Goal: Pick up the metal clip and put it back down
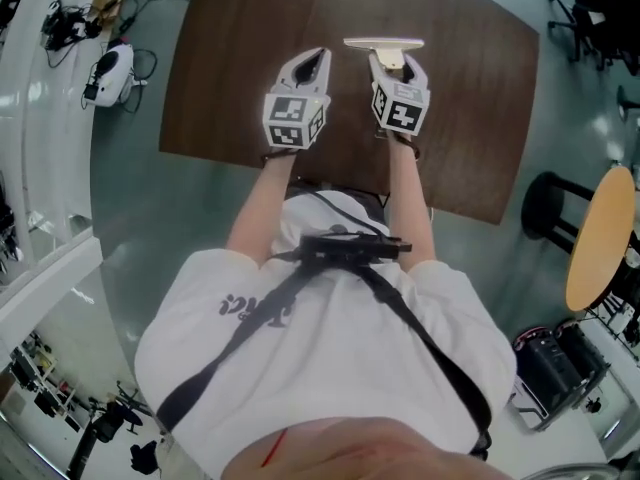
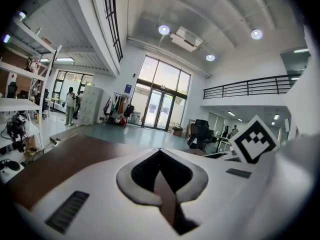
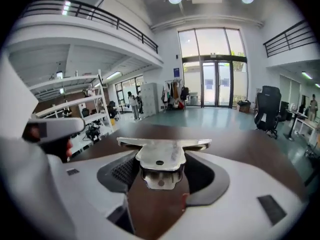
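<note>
The metal clip (image 1: pixel 383 43) is a silver bar with a flat handle, lying at the far middle of the brown table (image 1: pixel 470 118). My right gripper (image 1: pixel 392 60) reaches to it from the near side. In the right gripper view the clip's handle (image 3: pixel 160 156) fills the space between the jaws, and the dark pads (image 3: pixel 121 171) sit against its sides, so the right gripper (image 3: pixel 162 169) is shut on it. My left gripper (image 1: pixel 312 60) hovers just left of it, jaws shut with nothing between them. In its own view the left gripper (image 2: pixel 160 151) has its tips meeting over bare table.
The table's near edge (image 1: pixel 330 183) runs just in front of the person's body. A black stool (image 1: pixel 545 208) and a round wooden tabletop (image 1: pixel 605 238) stand to the right. A white device (image 1: pixel 110 73) with cables lies on the floor at the left.
</note>
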The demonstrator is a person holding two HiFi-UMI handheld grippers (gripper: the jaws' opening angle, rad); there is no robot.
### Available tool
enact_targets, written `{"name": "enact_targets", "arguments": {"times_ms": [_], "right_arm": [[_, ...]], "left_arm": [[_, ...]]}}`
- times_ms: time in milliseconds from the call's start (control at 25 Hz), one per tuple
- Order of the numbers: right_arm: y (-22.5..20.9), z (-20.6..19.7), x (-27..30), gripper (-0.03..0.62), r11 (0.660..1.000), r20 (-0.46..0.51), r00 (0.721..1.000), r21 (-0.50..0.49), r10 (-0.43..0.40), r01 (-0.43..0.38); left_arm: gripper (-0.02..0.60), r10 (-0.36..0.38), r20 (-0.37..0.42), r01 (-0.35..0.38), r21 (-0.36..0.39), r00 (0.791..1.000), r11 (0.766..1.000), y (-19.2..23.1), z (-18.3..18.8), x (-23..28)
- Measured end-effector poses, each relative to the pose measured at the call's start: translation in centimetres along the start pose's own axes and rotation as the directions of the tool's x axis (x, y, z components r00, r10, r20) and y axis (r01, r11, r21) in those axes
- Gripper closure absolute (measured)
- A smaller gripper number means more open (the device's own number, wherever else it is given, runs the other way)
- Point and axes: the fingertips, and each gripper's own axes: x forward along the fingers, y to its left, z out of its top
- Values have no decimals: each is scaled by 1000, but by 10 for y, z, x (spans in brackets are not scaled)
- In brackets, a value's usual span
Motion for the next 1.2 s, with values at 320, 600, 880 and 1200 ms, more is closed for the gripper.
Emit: {"name": "enact_targets", "arguments": {"times_ms": [320,600,880,1200], "right_arm": [[13,81,-98,303,1000,256,967,3,-16,16],[14,121,-167,303,998,404,912,19,-65,62],[15,135,-210,303,994,469,876,46,-110,101],[9,130,-225,303,990,487,862,44,-139,134]], "left_arm": [[572,-46,132,34,93,990,995,-40,80,-38],[572,-81,233,50,137,969,989,-76,131,-73],[572,-104,245,64,166,964,984,-93,141,-88],[572,-136,242,96,169,961,981,-105,136,-91]]}}
